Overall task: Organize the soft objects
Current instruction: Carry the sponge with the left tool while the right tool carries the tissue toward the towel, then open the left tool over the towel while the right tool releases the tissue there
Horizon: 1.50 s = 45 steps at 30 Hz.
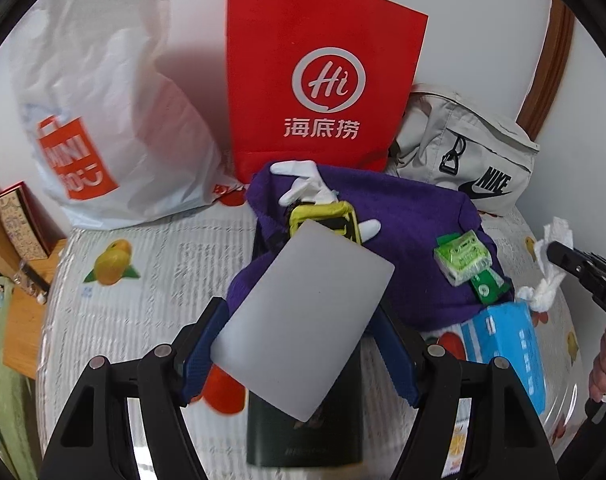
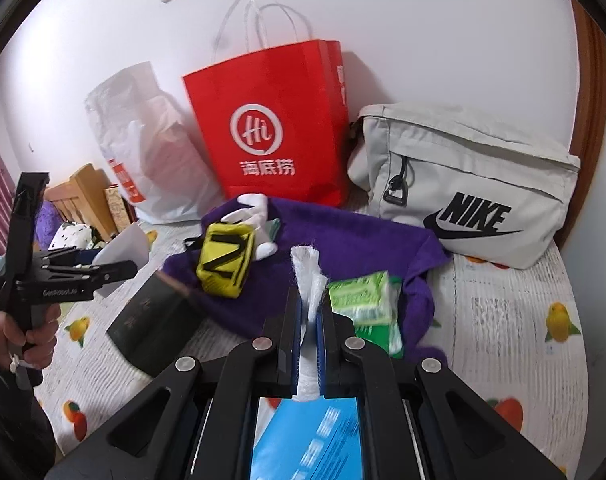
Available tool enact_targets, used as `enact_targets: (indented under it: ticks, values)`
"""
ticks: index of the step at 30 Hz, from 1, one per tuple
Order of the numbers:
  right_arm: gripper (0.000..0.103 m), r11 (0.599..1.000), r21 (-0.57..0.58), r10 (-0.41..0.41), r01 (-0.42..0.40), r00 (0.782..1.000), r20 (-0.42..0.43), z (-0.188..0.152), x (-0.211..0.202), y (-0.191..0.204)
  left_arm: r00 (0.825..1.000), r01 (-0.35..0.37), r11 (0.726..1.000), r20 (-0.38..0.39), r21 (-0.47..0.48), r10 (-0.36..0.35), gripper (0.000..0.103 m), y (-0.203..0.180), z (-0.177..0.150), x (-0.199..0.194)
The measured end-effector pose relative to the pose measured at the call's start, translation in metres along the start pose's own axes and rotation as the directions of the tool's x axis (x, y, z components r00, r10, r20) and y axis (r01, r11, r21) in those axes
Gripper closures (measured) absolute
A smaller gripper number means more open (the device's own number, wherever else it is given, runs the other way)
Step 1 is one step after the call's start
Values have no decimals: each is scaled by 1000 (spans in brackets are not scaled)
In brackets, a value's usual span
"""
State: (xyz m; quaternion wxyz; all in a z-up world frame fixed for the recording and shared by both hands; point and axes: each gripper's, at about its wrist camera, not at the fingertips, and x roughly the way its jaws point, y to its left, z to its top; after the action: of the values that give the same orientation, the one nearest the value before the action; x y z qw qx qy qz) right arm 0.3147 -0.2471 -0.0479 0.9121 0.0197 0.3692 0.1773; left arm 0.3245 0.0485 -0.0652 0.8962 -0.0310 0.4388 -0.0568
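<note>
My left gripper (image 1: 301, 314) is shut on a flat pale grey sheet (image 1: 303, 292), its blue pads pressing on the sheet's two side edges above the bed. In the right wrist view that gripper (image 2: 119, 266) is at the left with the grey sheet (image 2: 125, 250) in it. My right gripper (image 2: 311, 300) is shut on a twisted white tissue (image 2: 307, 276). From the left wrist view it (image 1: 559, 252) comes in at the right edge, the tissue (image 1: 545, 280) hanging from it. A purple cloth (image 1: 415, 220) lies ahead with a yellow pouch (image 2: 225, 260), white gloves (image 1: 303, 184) and a green tissue pack (image 2: 359, 296) on it.
A red paper bag (image 1: 323, 80), a white plastic bag (image 1: 103, 120) and a beige Nike bag (image 2: 471, 184) stand along the wall. A blue tissue box (image 1: 511, 344) and a dark box (image 2: 151, 324) lie on the fruit-print sheet (image 2: 503, 312). A wooden bed frame (image 2: 83, 196) is at the left.
</note>
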Motion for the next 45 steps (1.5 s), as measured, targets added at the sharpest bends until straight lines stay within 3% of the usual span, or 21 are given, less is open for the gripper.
enact_targets:
  ticks: [2,15,30,33,35,37,41,45]
  values:
    - [96,1000,7,20,-20,1000,0,9,10,-5,1000,9,1000,-10,7,-9,32,-3,7,10]
    - [95,998,2,-65,65,996,-62,44,82,-49,997,37,998,-66,47,-34,32,-25,44,62]
    - [95,996,13,-90,93,984,-156,36,135,-75,984,77,994,-164,79,-63,32,-54,50,109]
    - [82,996,12,-90,94,980,-176,34,136,-75,982,79,993,-178,88,-62,32,-60,51,116]
    - [59,995,7,-96,98,980,-172,33,134,-75,980,81,992,-186,93,-63,31,-63,52,120]
    - [52,994,-7,-108,108,982,-155,32,128,-76,977,90,992,-202,90,-70,30,-66,52,125]
    - [49,993,-8,-117,117,981,-158,32,120,-77,972,104,992,-221,75,-85,29,-67,53,133]
    - [37,993,-23,-120,118,983,-141,30,107,-73,972,107,990,-218,95,-84,15,-75,55,137]
